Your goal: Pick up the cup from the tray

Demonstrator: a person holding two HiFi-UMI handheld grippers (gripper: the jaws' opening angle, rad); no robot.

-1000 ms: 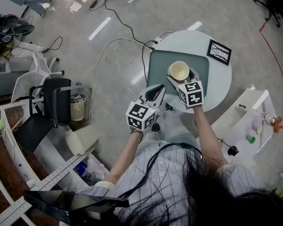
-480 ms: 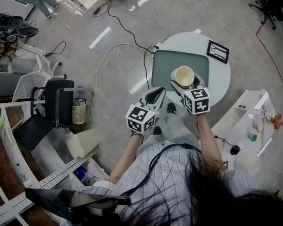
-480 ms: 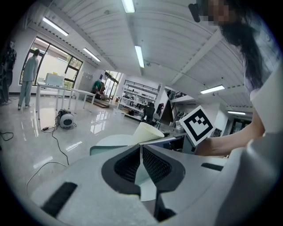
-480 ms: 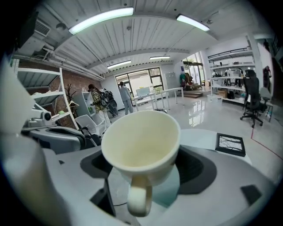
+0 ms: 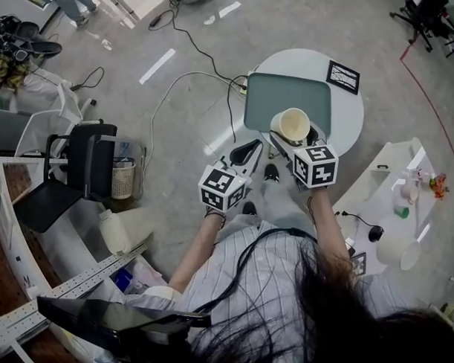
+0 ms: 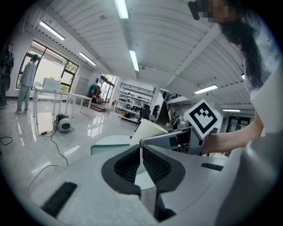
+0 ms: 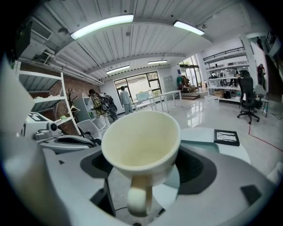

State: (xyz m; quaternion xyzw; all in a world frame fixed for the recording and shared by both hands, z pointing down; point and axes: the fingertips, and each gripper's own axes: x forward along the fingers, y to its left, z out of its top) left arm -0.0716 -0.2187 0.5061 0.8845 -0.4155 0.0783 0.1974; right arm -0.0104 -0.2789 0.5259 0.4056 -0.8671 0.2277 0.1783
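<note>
A cream cup (image 5: 293,125) with a handle sits between the jaws of my right gripper (image 5: 292,135), which is shut on it. The cup hangs tilted above the near edge of the grey-green tray (image 5: 277,95) on the round white table (image 5: 349,117). In the right gripper view the cup (image 7: 141,141) fills the middle, handle toward the camera, with the right gripper (image 7: 143,174) closed round its base. My left gripper (image 5: 251,149) is shut and empty, left of the cup and off the table's near edge. In the left gripper view the left gripper (image 6: 140,164) points toward the cup (image 6: 149,129).
A black-framed picture (image 5: 343,76) lies on the far right of the table. Cables (image 5: 180,85) run over the floor to the left. A black chair (image 5: 89,163) and a waste basket (image 5: 123,172) stand at left, and a white shelf unit (image 5: 395,197) at right.
The right gripper has drawn the cup from the middle of the tray to its near edge and holds it raised. The left gripper has stayed shut beside it.
</note>
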